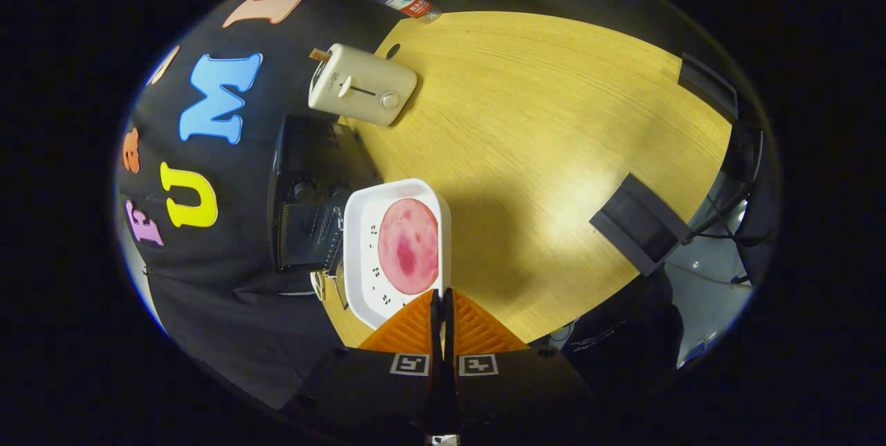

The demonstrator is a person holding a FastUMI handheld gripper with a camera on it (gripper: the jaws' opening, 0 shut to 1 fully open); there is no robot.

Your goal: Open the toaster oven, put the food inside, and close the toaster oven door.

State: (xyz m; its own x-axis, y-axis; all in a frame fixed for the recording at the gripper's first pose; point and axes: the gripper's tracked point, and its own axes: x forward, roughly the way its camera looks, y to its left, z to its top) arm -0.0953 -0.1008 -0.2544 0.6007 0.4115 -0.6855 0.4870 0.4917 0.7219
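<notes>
The gripper (442, 298) pinches the rim of a glossy white square tray (360, 238), fingers nearly together. A flat, round, mottled pink slice (408, 246) lies in it, above the grained wooden table (540, 120), beside the black toaster oven (308, 203).

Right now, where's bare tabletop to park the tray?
Hand-held gripper is shut on the white tray. Widest bare wooden table lies between tray, cream toaster and black block. Crowded around the black toaster oven beside the tray.
</notes>
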